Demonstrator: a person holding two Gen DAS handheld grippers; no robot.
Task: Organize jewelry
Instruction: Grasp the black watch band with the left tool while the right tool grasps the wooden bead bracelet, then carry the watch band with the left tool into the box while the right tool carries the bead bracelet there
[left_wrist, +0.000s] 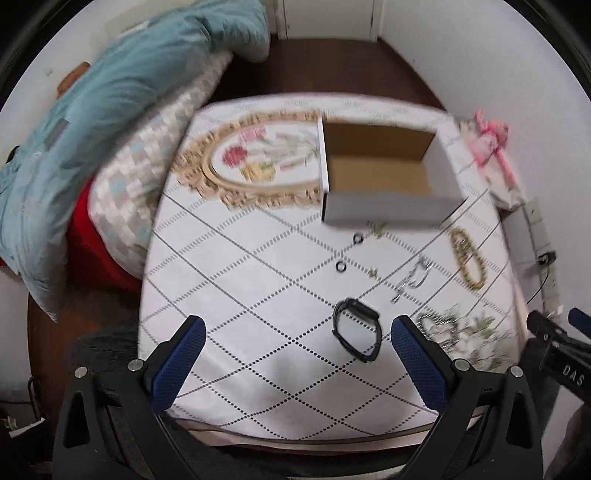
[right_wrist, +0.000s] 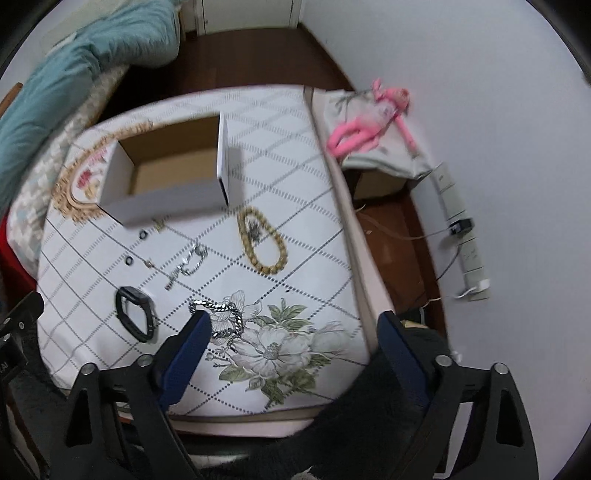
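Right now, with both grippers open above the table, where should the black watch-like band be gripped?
Grip the black watch-like band across one thin side of its strap, coming from above with the left gripper. It lies flat as an open loop, so one finger can probably drop inside and one outside.

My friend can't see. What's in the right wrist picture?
An open right gripper hovers over a table where jewelry lies loose: a gold bead bracelet, a silver chain and a black watch. An empty cardboard box stands behind them.
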